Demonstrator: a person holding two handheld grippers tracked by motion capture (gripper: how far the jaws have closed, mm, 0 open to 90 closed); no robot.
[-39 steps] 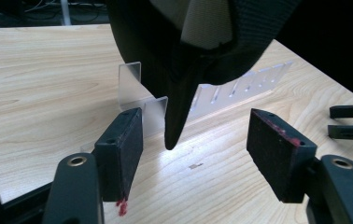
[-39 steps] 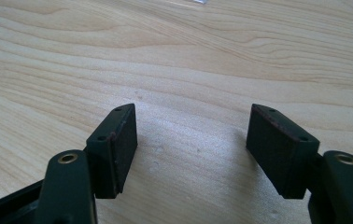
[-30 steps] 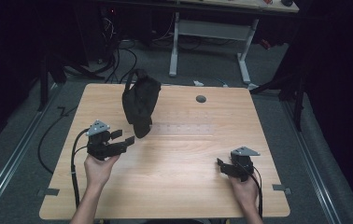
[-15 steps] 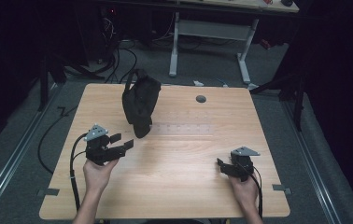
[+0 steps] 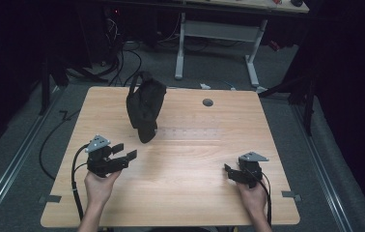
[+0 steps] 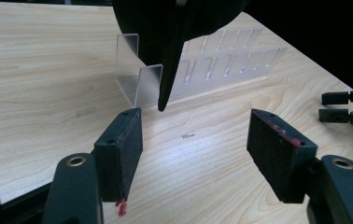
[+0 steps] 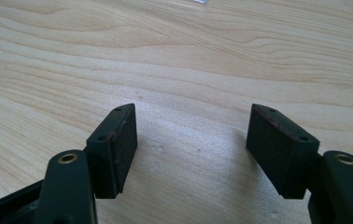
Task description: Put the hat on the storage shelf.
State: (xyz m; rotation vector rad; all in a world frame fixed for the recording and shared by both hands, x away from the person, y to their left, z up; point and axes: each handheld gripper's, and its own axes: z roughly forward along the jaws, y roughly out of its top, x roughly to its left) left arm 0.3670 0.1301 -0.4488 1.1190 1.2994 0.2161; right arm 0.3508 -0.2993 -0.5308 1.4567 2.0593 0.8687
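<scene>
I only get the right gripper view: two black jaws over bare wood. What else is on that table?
Observer: A black bag stands toward the far left of the table.
Operator: Is anything holding it up?
Observer: It hangs over a clear plastic rack, seen in the left gripper view.
Operator: Is the other gripper touching the bag?
Observer: No. The left gripper faces it with jaws open, the bag's lower tip just beyond them.
</scene>
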